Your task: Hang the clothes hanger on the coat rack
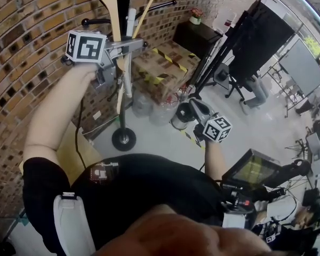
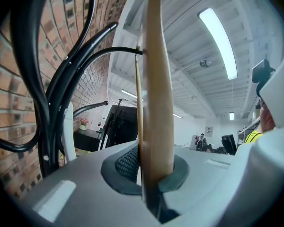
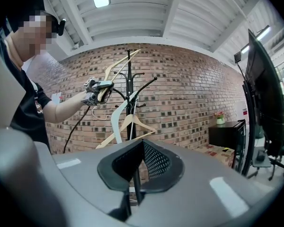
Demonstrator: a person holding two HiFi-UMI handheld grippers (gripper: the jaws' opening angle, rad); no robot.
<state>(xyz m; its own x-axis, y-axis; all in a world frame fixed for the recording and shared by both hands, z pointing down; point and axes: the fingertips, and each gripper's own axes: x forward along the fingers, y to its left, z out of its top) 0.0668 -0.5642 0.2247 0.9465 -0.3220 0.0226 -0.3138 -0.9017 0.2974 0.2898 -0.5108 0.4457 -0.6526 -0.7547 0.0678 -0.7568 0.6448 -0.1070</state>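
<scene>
A wooden clothes hanger (image 1: 111, 8) is clamped in my left gripper (image 1: 122, 49), raised high beside the black coat rack (image 1: 124, 105). In the left gripper view the hanger's pale wooden arm (image 2: 156, 93) stands upright between the pads of the gripper (image 2: 151, 178), and the rack's curved black hooks (image 2: 61, 74) are close on the left. From the right gripper view, the held hanger (image 3: 114, 66) hangs near the rack's top (image 3: 128, 60), its hook hidden. My right gripper (image 1: 191, 111) stays low and away from the rack; its jaws (image 3: 135, 171) are shut with nothing in them.
A white hanger (image 3: 116, 116) and another wooden hanger (image 3: 132, 123) hang lower on the rack. A brick wall (image 1: 37, 25) stands behind it. A taped cardboard box (image 1: 162, 65), a black cabinet (image 1: 202, 36), tripods and an office chair (image 1: 229, 81) lie to the right.
</scene>
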